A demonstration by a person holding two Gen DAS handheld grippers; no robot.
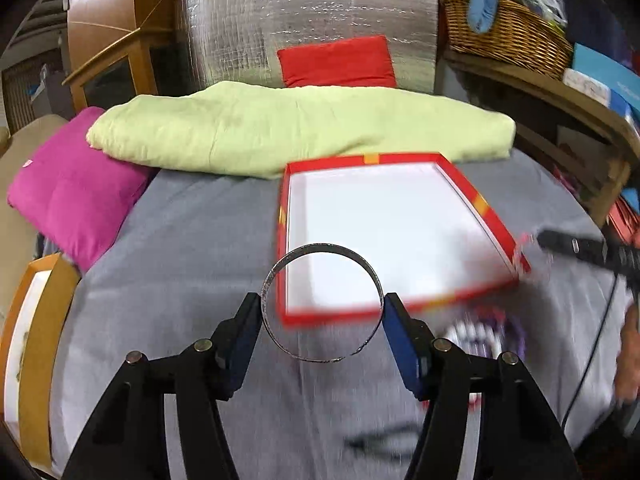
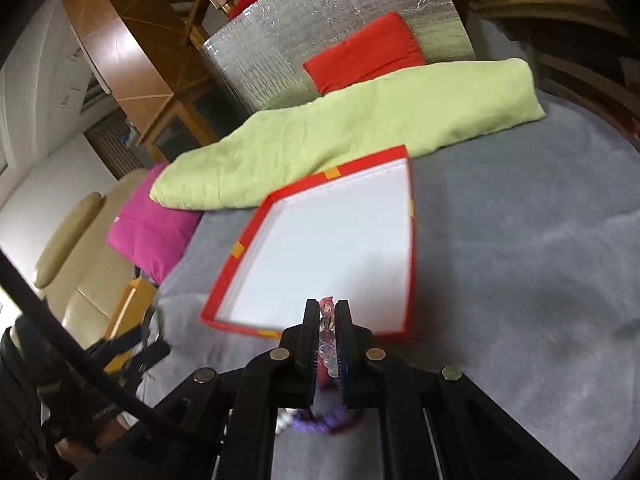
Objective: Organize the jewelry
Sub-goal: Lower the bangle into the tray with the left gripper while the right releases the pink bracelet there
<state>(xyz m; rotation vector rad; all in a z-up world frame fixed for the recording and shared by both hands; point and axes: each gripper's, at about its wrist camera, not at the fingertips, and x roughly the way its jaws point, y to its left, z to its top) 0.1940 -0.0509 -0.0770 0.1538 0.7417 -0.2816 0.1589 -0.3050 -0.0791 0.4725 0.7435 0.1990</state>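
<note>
So the left gripper [image 1: 323, 312] has its 2 blue pads [image 1: 402, 344] pressed on opposite sides of a thin silver bangle [image 1: 322, 302], holding it up on edge so you look straight through the ring. Just past it, partly seen through the ring, sits the box [image 1: 484, 204], a shallow red thing with a white inside and little orange strips on the rim, and nothing lying in it that I can see. To the right of this gripper and a bit lower there's a blurry heap of beads [image 1: 486, 336] on the grey sheet [image 1: 180, 240], can't make out much more than white and purple. The right gripper [image 2: 327, 314] is clamped nearly all the way closed on a bracelet [image 2: 327, 330] of clear and pinkish beads, with the strand running back between the fingers and a purple bit dangling underneath. The box [image 2: 248, 236] is right ahead of it too, near edge just beyond the tips. Further out in both views: a green blanket [image 1: 280, 132] behind the box, a pink pillow [image 1: 76, 192] off to the left, a red pillow [image 1: 338, 62] against a silver foil panel [image 1: 240, 28], and a basket [image 1: 504, 36] up on the right.
</note>
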